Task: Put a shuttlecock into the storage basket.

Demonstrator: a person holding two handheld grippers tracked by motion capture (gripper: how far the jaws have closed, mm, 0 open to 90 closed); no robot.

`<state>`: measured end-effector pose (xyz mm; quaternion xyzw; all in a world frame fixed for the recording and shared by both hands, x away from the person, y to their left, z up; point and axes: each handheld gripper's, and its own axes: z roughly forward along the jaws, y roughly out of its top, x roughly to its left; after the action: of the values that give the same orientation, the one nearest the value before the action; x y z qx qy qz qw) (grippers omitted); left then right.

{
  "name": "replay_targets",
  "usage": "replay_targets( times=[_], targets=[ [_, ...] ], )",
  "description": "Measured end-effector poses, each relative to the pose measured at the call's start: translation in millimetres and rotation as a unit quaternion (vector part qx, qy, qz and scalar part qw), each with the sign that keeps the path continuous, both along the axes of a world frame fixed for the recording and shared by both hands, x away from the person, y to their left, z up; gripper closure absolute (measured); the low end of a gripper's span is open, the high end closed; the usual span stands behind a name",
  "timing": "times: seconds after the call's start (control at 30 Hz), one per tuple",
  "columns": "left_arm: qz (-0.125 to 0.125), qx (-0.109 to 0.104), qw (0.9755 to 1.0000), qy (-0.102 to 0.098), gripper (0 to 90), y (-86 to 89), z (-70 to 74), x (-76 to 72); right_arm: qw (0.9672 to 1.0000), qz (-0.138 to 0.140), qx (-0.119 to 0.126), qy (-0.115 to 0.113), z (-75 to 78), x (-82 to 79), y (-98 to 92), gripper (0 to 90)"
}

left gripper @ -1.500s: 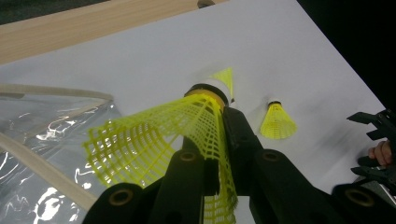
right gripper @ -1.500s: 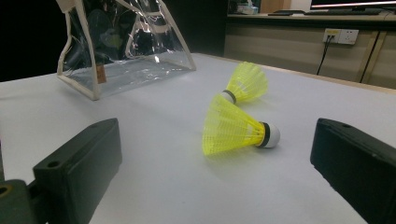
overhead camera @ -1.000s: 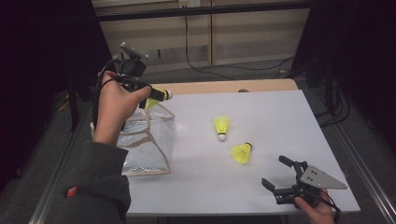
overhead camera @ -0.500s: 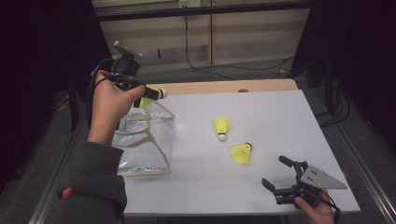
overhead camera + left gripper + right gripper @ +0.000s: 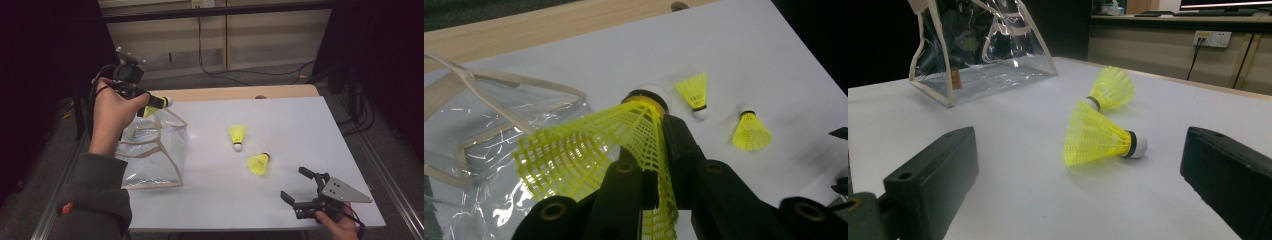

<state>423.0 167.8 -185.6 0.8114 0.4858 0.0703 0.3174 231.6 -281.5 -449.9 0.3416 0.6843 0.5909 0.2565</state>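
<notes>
One yellow shuttlecock (image 5: 624, 150) sits pinched by its skirt between the jaws of the left gripper (image 5: 150, 102), raised above the open mouth of a clear plastic bag (image 5: 152, 155) standing at the left of the white table (image 5: 300, 125). Two more shuttlecocks (both yellow) lie mid-table, one (image 5: 238, 136) near the other (image 5: 259, 164). Near the front edge, the right gripper (image 5: 296, 186) rests with jaws spread wide, holding nothing.

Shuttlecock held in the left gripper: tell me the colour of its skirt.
Bright yellow mesh on the shuttlecock, clearest in the left gripper view.
</notes>
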Motion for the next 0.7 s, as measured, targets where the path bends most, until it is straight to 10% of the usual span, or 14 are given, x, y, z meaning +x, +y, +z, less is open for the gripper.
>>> replay_targets(
  times=[0.7],
  targets=[
    [0.017,0.01,0.9998,0.008,85.7,18.9,-6.3,-0.1,1.0,-0.001,0.0,0.002,0.0,-0.6,-0.3,2.2]
  ],
)
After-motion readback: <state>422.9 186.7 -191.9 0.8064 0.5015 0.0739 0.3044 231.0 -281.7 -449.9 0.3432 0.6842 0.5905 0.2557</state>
